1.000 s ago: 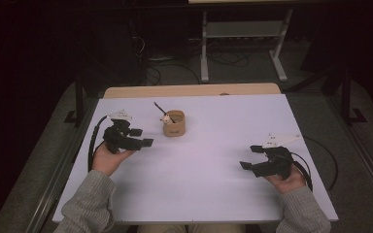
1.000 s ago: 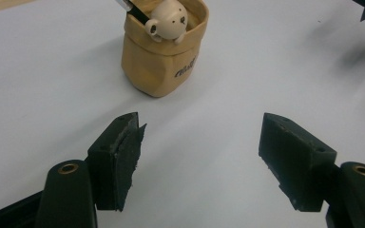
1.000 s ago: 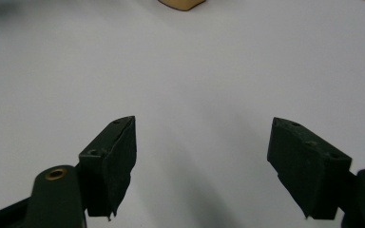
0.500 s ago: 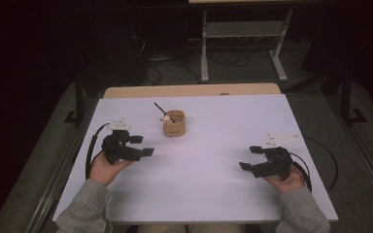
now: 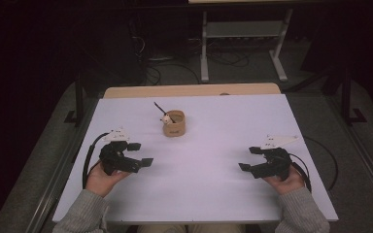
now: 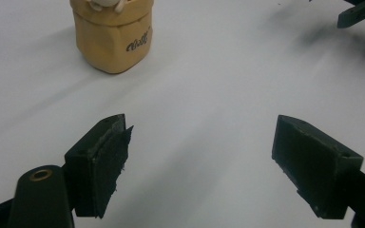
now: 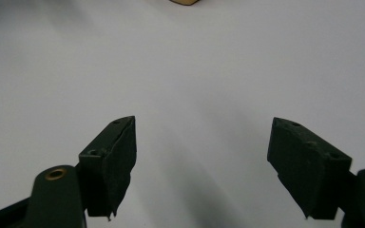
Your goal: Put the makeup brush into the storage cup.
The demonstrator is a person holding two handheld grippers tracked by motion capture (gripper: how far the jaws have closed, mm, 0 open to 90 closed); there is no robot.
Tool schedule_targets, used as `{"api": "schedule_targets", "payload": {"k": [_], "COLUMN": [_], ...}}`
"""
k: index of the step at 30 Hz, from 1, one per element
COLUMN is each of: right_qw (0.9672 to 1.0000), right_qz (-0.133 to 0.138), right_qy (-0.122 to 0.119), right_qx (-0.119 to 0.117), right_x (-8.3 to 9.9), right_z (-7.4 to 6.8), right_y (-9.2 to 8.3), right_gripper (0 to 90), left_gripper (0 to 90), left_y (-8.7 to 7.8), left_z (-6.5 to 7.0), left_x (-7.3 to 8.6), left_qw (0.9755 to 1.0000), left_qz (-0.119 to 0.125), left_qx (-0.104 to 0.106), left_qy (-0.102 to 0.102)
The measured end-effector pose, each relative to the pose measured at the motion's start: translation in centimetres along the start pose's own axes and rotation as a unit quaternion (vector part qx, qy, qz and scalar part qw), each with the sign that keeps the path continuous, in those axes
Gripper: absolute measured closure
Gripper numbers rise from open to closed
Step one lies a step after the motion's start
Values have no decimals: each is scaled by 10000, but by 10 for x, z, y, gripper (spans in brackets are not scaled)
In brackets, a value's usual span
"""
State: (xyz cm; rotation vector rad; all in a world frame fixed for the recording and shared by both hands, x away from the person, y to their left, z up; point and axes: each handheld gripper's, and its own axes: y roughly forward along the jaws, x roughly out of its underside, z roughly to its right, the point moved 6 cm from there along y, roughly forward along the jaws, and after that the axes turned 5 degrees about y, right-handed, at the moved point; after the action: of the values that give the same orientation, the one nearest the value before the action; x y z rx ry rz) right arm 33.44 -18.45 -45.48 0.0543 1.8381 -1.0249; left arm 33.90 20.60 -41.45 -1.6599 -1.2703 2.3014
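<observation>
Left hand-held gripper (image 5: 143, 154), jaws just opening wide and empty, hovers near the tan cup (image 5: 174, 124); right hand-held gripper (image 5: 248, 158) gapes empty.

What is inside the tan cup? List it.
The tan cup holds a small white piece at its rim and a thin dark stick leaning out toward the far left. Its wall hides whatever lies deeper inside.

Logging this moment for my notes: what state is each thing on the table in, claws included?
Left claw: jaws wide apart after just opening further, nothing between them.
Right claw: open, nothing between its jaws.
Tan cup: upright on the white table, apart from both claws.
White piece: resting at the cup's rim.
Dark stick: leaning out of the cup.
</observation>
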Motion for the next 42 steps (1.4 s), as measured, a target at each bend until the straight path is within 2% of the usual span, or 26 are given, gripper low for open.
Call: {"api": "schedule_targets", "payload": {"k": [7,18,26,28,29,35,39,41,42], "right_qw": [10000,10000,10000,10000,10000,9999,9999,9999,9999], "right_qz": [-1,-7,-14,-18,-30,-32,-44,-65,-74], "right_qy": [15,39,54,62,72,92,75,68,45], "right_qx": [-3,-18,-30,-29,-30,-57,-61,-79,-86], "right_x": [1,3,4,4,4,5,5,6,6], "right_z": [0,0,-1,-1,-1,-1,0,0,0], "right_y": [-1,0,0,1,1,2,3,4,5], "right_gripper": [236,237,236,236,236,235,235,235,235], "left_gripper": [181,184,184,184,184,184,185,185,185], "left_y": [2,5,5,6,6,4,6,8,8], "left_z": [15,24,26,27,27,28,27,27,27], "left_x": [4,17,25,27,28,29,33,35,36], "left_qw": [9997,9994,9990,9990,9990,9986,9988,9993,9992], "left_qz": [93,179,154,194,172,257,268,245,220], "left_qx": [-135,-232,-333,-333,-308,-366,-351,-253,-253], "left_qy": [190,175,265,212,267,272,214,159,197]}}
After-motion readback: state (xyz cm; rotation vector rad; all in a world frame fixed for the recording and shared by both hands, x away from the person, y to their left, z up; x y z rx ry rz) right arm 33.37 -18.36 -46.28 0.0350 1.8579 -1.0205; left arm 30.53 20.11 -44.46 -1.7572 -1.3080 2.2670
